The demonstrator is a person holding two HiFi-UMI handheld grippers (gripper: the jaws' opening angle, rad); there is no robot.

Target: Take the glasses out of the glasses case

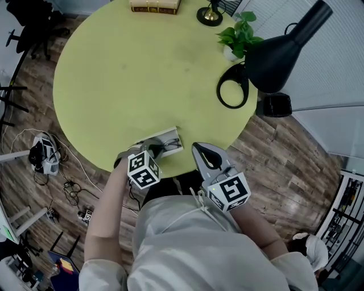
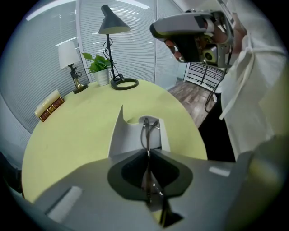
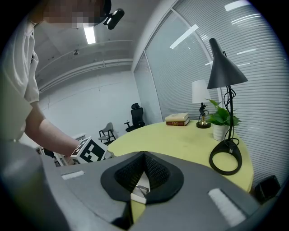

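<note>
Glasses [image 2: 146, 128]: thin dark frame, one end lying in the open white glasses case [image 2: 124, 137], the other running back between the jaws of the left gripper [image 2: 147, 155]. Those jaws are closed tight on the frame, no gap visible. Lenses cannot be made out, nor how much of the frame the case hides.

The case lies flat at the near edge of the round yellow-green table [image 1: 142, 74]. In the head view the left gripper covers part of it.

Right gripper [image 3: 144, 158]: jaws together, nothing between them, held off the table edge just beside the case. Its own view shows the case only as a sliver below the jaws.

Far side of the table: black desk lamp [image 1: 278, 45], potted plant [image 1: 239, 34], books [image 1: 154, 5] cut off by the frame
</note>
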